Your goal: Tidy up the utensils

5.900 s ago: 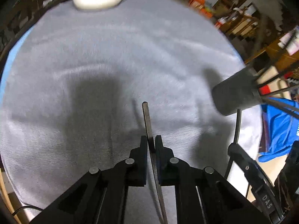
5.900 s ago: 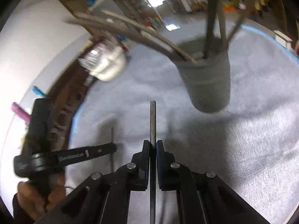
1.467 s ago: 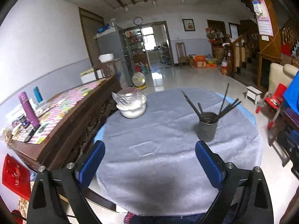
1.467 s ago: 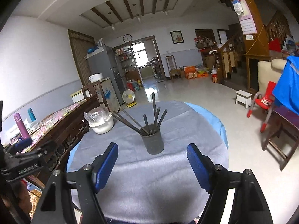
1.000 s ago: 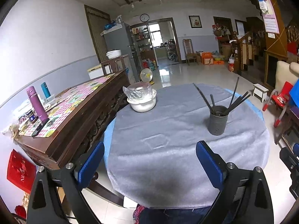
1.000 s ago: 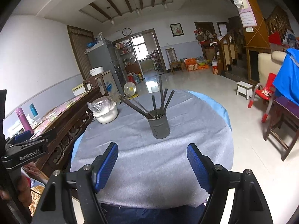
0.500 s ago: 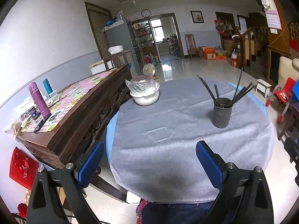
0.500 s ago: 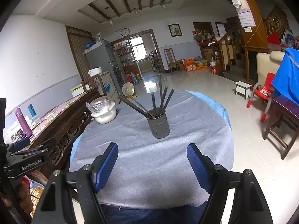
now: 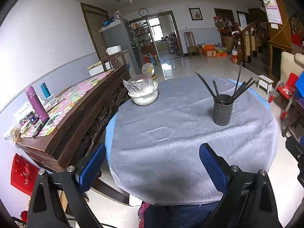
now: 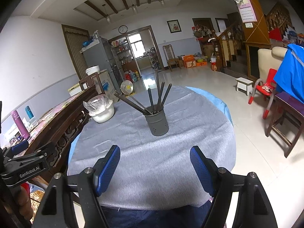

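A dark grey perforated utensil holder [image 9: 222, 111] stands upright on the round table with a grey cloth [image 9: 180, 133]; it also shows in the right wrist view [image 10: 157, 122]. Several dark chopsticks [image 9: 207, 87] stand in it, leaning outward; they also show in the right wrist view [image 10: 159, 96]. My left gripper [image 9: 152, 169] is open and empty, held back over the table's near edge. My right gripper [image 10: 154, 166] is open and empty, also back at the near edge. The left gripper's body shows at the left of the right wrist view [image 10: 26, 163].
A white bowl covered with clear plastic [image 9: 143, 93] sits at the table's far left, also in the right wrist view [image 10: 100, 110]. A dark wooden sideboard [image 9: 76, 110] stands left of the table. A wooden chair [image 10: 285, 125] and a red child's chair [image 10: 264, 91] stand right.
Both grippers earlier held a chopstick each near the holder; now both are open, empty and pulled back from the table. Over the last second the views barely shift.
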Tool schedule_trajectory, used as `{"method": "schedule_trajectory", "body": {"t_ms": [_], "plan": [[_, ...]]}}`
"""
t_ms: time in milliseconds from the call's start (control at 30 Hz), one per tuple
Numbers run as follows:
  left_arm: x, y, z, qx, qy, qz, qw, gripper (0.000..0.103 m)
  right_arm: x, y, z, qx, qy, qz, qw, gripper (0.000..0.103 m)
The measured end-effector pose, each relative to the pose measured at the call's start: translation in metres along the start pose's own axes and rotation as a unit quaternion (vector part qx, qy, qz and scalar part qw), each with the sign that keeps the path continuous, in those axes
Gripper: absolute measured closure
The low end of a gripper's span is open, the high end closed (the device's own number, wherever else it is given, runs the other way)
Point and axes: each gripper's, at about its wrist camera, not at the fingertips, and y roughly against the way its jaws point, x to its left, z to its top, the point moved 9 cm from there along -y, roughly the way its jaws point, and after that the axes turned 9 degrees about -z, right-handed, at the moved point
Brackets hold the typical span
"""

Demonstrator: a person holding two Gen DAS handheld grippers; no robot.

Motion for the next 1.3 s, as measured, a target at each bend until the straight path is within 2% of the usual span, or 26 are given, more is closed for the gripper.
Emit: {"method": "schedule_trajectory", "body": {"t_ms": [1300], "plan": [[0.015,0.001,-0.008,0.002,0.017,0.004,0.9999,0.005,0.012,0.003,-0.006,0.001,0.015,0.003,1.000,0.024]]}}
